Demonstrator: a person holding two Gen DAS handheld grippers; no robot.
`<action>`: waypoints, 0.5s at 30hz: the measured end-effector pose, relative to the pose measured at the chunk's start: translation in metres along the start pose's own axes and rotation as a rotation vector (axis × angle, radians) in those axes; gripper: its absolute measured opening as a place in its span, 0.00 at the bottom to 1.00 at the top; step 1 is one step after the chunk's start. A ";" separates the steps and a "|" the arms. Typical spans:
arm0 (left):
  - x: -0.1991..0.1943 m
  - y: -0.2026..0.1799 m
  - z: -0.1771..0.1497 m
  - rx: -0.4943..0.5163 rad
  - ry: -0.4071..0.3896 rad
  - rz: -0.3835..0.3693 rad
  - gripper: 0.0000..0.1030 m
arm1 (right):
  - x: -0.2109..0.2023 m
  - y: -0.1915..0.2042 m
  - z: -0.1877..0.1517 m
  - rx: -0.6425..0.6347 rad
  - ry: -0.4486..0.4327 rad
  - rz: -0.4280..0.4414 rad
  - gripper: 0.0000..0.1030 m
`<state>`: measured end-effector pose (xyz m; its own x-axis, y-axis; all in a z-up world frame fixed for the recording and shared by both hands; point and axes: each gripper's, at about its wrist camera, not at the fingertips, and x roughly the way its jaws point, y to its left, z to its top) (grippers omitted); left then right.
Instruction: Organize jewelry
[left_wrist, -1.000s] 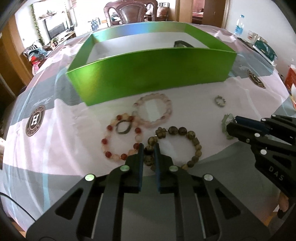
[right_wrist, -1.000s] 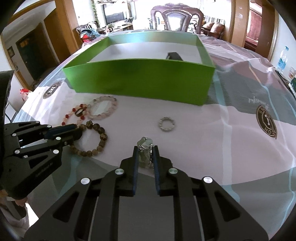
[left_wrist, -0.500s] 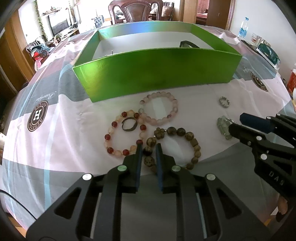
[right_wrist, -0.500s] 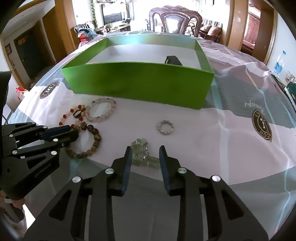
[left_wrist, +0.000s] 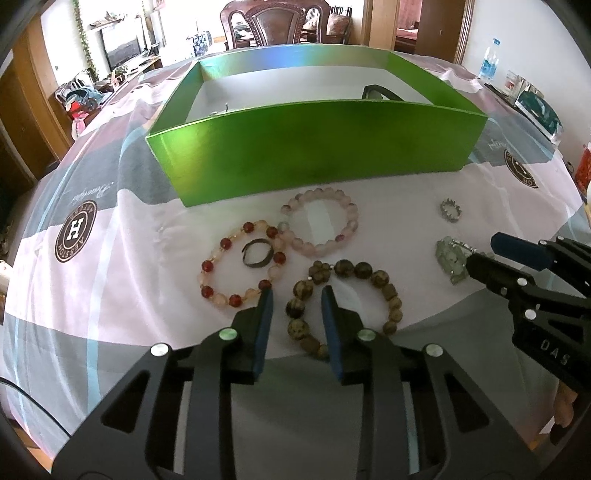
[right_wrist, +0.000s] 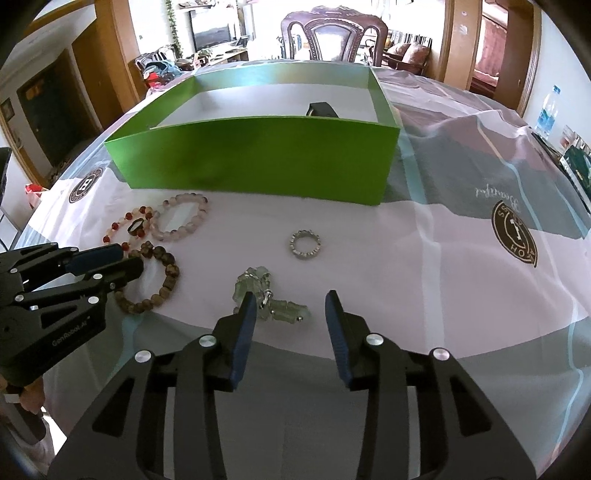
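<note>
brown bracelet (left_wrist: 343, 306) flat on cloth (left_wrist: 129, 240), near arc between left tongs (left_wrist: 296, 295), jaws opening, nothing held | green pendant (right_wrist: 271, 295) between right tongs (right_wrist: 290, 301), also opening, empty | risk: round beads roll off pads; red bracelet (left_wrist: 243, 264) snagged | box (left_wrist: 314, 147) glossy card, beyond the jewelry

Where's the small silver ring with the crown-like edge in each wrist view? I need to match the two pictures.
Left wrist view: the silver ring lies far right on the cloth, beyond the right tool and the pale green crystal piece.
Right wrist view: the ring lies near centre, just beyond the crystal piece.
Shared landmark: the green box, behind the ring in both.
</note>
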<state>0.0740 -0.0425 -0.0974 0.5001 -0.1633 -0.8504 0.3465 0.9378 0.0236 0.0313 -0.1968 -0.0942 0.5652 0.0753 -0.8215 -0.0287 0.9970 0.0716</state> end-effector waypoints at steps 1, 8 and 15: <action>0.000 0.000 0.001 0.000 -0.002 -0.001 0.27 | 0.000 0.000 0.000 0.001 0.000 0.000 0.38; 0.004 -0.007 0.005 0.011 -0.006 -0.004 0.28 | -0.003 0.003 0.000 -0.004 -0.010 0.013 0.38; 0.004 -0.010 0.004 0.025 -0.014 -0.003 0.25 | 0.000 0.011 0.005 -0.029 -0.010 0.018 0.38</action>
<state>0.0756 -0.0532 -0.0991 0.5101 -0.1705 -0.8430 0.3676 0.9294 0.0344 0.0356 -0.1857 -0.0908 0.5728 0.0930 -0.8144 -0.0623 0.9956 0.0699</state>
